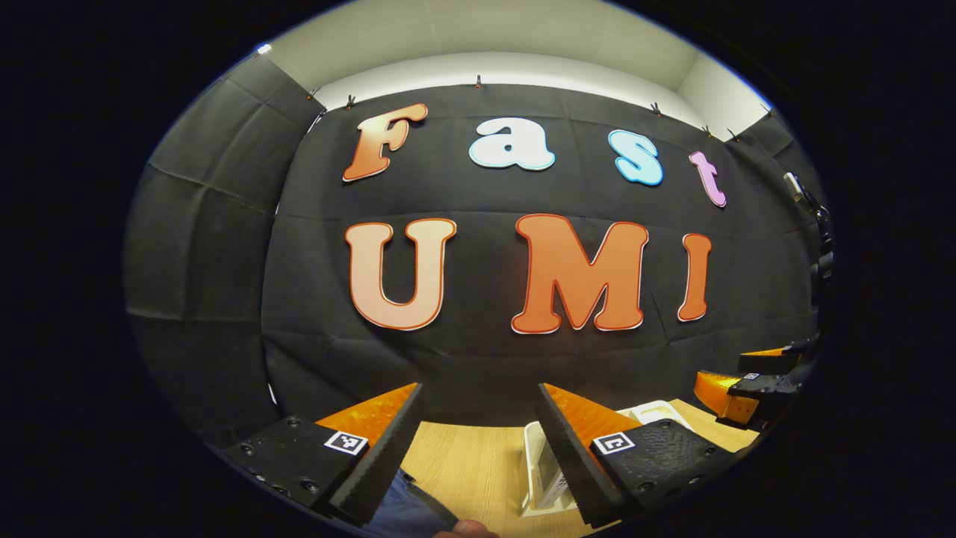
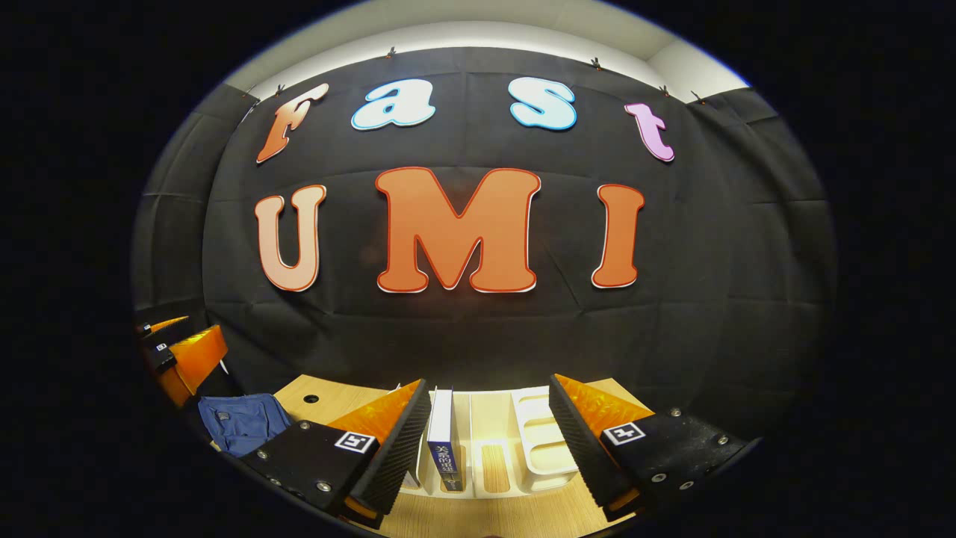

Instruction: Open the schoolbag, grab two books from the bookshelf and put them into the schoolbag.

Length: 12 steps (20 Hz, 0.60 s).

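Note:
In the right gripper view my right gripper (image 2: 489,426) is open above a white bookshelf rack (image 2: 541,441) on the wooden table. A book with a blue spine (image 2: 441,441) stands upright in the rack, close to the gripper's left finger. The blue schoolbag (image 2: 240,422) lies at the left, with the left gripper (image 2: 175,351) above it. In the left gripper view my left gripper (image 1: 478,433) is open over the table, a corner of the blue schoolbag (image 1: 407,512) shows below it, and the white rack (image 1: 541,467) stands by its right finger. The right gripper (image 1: 762,381) is at the far right.
The black cloth wall closes the back of the booth just behind the wooden table (image 1: 470,463). A small round hole (image 2: 311,398) sits in the tabletop near the schoolbag.

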Available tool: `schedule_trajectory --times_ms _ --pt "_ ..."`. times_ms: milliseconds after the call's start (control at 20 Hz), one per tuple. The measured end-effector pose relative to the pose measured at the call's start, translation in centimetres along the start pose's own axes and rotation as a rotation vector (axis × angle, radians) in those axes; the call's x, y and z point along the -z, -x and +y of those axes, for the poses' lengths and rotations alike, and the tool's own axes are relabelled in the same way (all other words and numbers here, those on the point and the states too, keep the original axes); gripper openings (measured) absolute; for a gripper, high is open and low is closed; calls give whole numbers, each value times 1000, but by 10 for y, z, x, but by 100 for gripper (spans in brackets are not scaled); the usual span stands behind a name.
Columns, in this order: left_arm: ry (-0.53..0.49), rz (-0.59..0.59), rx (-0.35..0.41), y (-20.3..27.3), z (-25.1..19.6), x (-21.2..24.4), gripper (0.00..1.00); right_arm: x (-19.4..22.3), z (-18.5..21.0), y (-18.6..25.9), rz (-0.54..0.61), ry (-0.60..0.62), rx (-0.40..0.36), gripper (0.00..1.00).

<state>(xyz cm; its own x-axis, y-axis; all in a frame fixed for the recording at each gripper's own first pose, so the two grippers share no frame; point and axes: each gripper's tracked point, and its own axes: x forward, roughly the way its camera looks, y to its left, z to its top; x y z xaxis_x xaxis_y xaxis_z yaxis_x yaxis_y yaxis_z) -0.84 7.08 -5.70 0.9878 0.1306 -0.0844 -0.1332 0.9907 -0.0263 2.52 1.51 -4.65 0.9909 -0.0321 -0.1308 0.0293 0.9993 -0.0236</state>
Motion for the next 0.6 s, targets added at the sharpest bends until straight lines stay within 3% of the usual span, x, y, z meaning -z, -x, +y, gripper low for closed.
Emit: schedule_trajectory --times_ms 300,500,600 --pt "-100 158 44 6 13 58 94 5 -6 -7 -3 7 6 95" --pt "-211 444 47 25 38 141 94 14 -18 -13 11 5 21 95" --pt "-242 533 53 31 45 181 96 19 -27 -17 19 -5 35 95"
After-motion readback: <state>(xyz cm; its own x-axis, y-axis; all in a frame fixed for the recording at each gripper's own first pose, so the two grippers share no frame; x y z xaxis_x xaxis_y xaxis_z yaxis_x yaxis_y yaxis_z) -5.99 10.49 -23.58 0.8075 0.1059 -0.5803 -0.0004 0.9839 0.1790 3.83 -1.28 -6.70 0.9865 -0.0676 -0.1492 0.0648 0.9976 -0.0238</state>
